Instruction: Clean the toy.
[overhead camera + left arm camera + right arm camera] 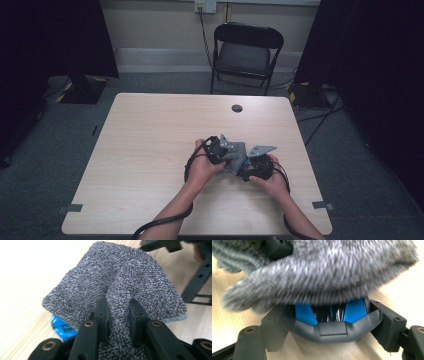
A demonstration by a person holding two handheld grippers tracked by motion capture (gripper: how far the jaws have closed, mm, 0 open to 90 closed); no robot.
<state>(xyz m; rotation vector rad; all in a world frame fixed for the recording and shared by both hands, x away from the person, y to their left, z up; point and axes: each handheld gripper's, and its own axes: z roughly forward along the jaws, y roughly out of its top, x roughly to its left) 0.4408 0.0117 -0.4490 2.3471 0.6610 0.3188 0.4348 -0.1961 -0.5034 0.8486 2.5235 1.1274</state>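
A grey terry cloth [234, 154] hangs between my two grippers over the middle of the table. In the left gripper view my left gripper [117, 307] is shut on a bunched fold of the cloth [117, 277], and a bit of a blue object [60, 326] peeks out under it. In the right gripper view my right gripper [329, 317] is shut on that blue, black and dark grey object [329, 330], one jaw against each side. The cloth [317, 272] drapes over the object's top. From above, the left gripper [225, 150] and the right gripper [250, 167] sit close together.
The light wooden table [150, 130] has a round hole [237, 108] near its far edge and tape marks at its near corners [70, 208]. A black folding chair [246, 50] stands behind the table. Cables trail from both grippers off the near edge.
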